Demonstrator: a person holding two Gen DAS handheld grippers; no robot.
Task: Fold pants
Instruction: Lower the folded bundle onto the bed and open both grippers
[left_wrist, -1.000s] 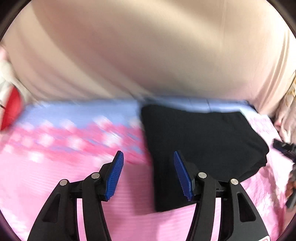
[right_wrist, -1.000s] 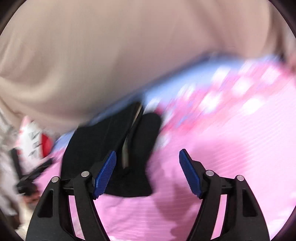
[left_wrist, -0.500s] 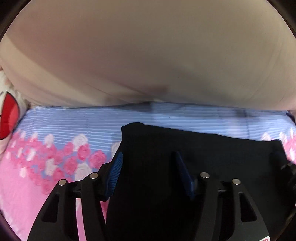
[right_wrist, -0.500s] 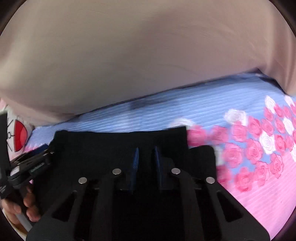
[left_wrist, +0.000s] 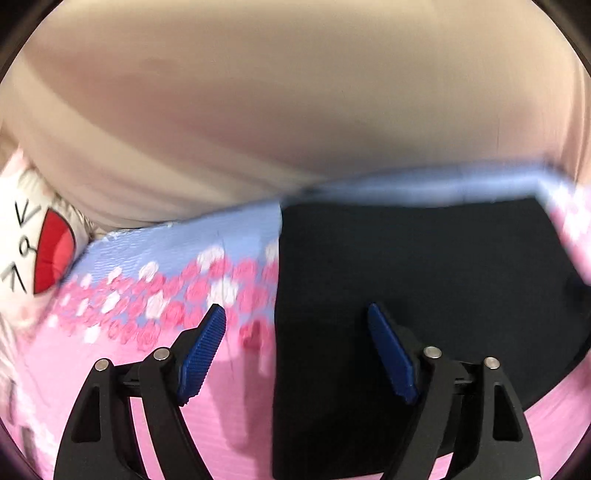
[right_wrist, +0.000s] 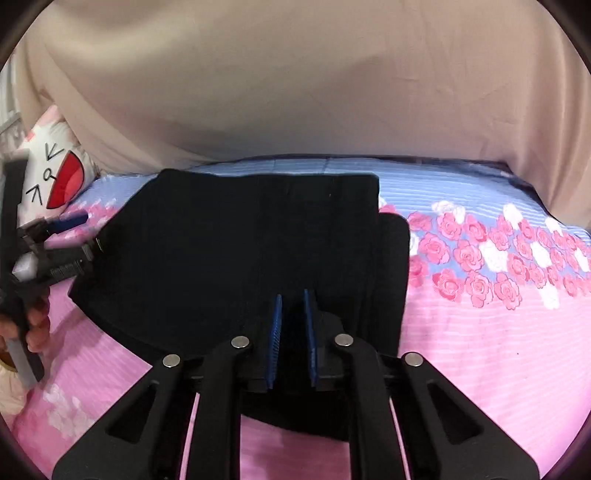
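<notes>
Pants (right_wrist: 240, 251) now lie as a folded black rectangle on the far part of the bed (right_wrist: 480, 350). Right gripper (right_wrist: 293, 332), apart a second ago, is clamped on their near edge. Left gripper (left_wrist: 295, 354) is opening, straddling the left edge; nothing pinched. Next fold likely.

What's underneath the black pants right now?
The black pants lie folded on a pink and blue rose-print bedsheet, which shows all around them. Anything directly beneath the fabric is covered.

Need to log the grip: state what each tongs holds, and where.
Right tongs pinch the black pants at their near edge. Left tongs, opening, hold nothing.
</notes>
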